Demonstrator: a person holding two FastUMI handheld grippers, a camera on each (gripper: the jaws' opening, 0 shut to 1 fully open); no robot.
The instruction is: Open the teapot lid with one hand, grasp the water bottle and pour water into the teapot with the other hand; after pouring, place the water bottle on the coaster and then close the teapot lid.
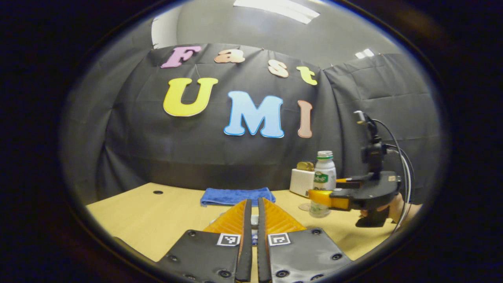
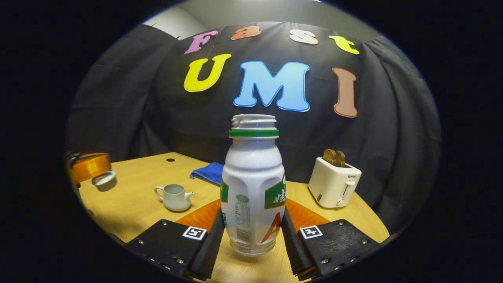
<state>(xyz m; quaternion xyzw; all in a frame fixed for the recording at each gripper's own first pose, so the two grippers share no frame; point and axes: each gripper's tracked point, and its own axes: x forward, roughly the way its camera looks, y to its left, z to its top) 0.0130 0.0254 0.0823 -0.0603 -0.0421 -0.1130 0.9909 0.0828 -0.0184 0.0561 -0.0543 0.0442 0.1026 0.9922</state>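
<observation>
**Bottle gripped, teapot standing open**

In my right gripper view, the right gripper point(image 2: 253, 232) pinches the uncapped water bottle point(image 2: 253, 184) at lower centre, both fingers pressed on its sides. The open teapot point(image 2: 175, 197) sits on the table point(image 2: 133, 196) at left of the frame; the teapot lid point(image 2: 104, 179) hangs at the far left, at the tip of the other gripper. In my left gripper view, the left gripper point(image 1: 251, 224) is nearly pressed together; it seems to pinch something small, though I cannot make it out. A toaster point(image 2: 333, 182) stands right, a blue cloth point(image 1: 237, 195) behind.
</observation>
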